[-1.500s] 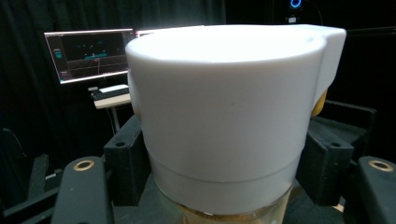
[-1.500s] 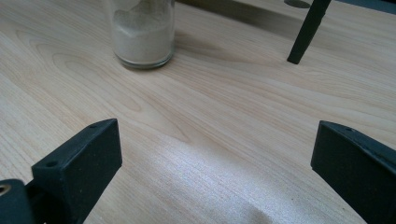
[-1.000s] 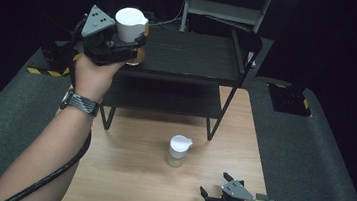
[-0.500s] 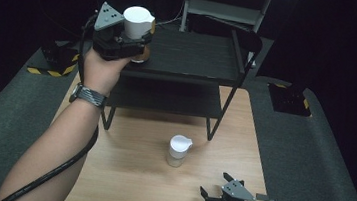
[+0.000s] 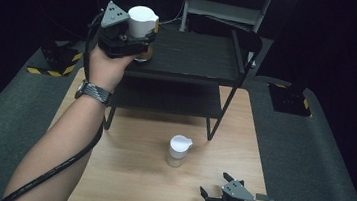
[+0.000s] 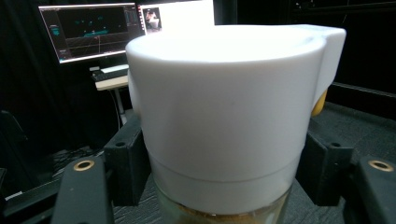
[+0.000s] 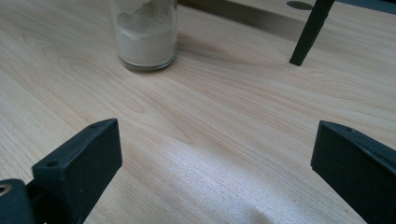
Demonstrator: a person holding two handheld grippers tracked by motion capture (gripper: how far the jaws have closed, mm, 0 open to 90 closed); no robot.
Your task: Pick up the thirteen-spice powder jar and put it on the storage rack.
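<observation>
- High view: the left gripper (image 5: 135, 38) is held up at the front left corner of the black shelf rack (image 5: 196, 57), its jaws clamped on the held jar (image 5: 142, 24), a white-capped jar standing upright between them over the rack's top shelf; whether its base touches the shelf cannot be told. A second jar (image 5: 178, 151) with a white spouted cap stands on the wooden tabletop (image 5: 123, 175), in front of the rack. The right gripper (image 5: 214, 197) rests low at the near right edge of the tabletop, jaws spread wide with nothing between them.
- Left gripper view: the held jar's white cap (image 6: 224, 107) sits squarely between the black jaws, which press on both sides; brownish contents show in the glass below.
- Right gripper view: both jaws stand far apart over bare wood; the second jar (image 7: 144, 35), holding pale powder, stands well ahead to the left, untouched.
</observation>
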